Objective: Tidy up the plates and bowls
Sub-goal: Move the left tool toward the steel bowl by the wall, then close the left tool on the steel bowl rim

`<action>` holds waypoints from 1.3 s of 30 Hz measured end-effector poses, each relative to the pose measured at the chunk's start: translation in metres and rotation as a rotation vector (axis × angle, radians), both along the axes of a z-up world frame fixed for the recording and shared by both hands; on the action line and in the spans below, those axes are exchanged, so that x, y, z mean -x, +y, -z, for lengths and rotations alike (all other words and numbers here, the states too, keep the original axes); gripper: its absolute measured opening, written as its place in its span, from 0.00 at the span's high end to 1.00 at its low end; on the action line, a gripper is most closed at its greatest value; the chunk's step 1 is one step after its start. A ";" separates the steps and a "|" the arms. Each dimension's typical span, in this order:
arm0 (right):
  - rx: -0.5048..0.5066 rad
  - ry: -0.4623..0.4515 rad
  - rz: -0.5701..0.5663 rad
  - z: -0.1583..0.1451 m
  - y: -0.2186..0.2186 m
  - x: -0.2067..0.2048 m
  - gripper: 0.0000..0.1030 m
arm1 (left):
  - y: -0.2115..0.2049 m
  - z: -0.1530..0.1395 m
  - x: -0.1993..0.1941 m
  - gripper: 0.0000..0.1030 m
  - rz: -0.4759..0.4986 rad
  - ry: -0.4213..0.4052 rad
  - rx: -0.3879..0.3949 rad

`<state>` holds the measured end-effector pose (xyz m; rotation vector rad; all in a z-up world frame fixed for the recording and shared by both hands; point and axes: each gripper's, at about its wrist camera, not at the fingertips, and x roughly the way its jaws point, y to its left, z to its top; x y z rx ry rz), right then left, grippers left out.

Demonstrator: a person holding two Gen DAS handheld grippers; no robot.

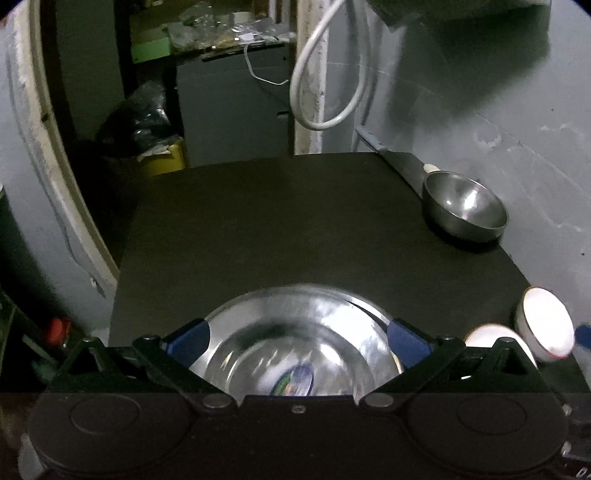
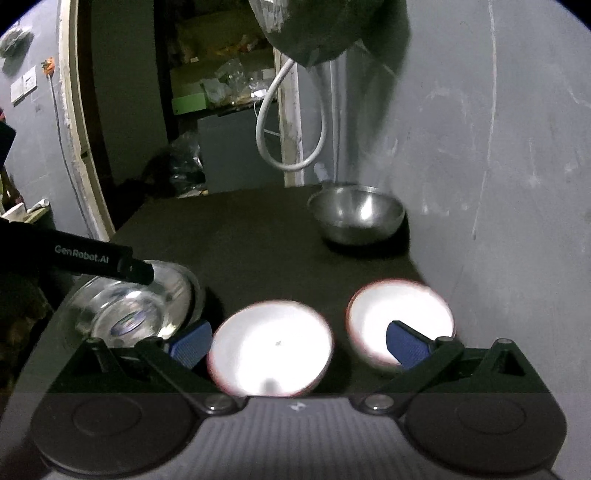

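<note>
On a dark table (image 1: 277,229) a steel plate (image 1: 299,332) with a sticker lies under my left gripper (image 1: 298,338), whose blue fingers stand wide open above its two sides. The plate also shows in the right wrist view (image 2: 129,310) beneath the left gripper's body. A steel bowl (image 1: 465,206) stands at the far right by the wall (image 2: 356,216). Two white bowls (image 2: 271,347) (image 2: 400,321) sit side by side at the near edge. My right gripper (image 2: 299,345) is open, with the left white bowl between its fingers.
A grey wall (image 2: 498,184) runs along the table's right side. A looped white cable (image 1: 325,74) hangs behind the table. A dark shelf with clutter (image 1: 221,33) and a yellow bin (image 1: 162,158) stand beyond the far edge.
</note>
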<state>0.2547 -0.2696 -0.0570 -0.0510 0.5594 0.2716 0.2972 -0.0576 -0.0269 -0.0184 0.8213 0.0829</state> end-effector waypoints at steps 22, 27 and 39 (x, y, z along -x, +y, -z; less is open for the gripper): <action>-0.206 0.093 0.299 0.011 -0.015 -0.149 0.08 | -0.092 0.016 -0.231 0.03 0.199 0.098 -0.013; -0.197 0.093 0.304 0.015 -0.014 -0.154 0.15 | -0.098 0.032 -0.237 0.08 0.167 0.145 0.023; -0.268 0.153 0.299 0.021 -0.022 -0.170 0.35 | -0.091 0.032 -0.236 0.71 0.208 0.182 0.188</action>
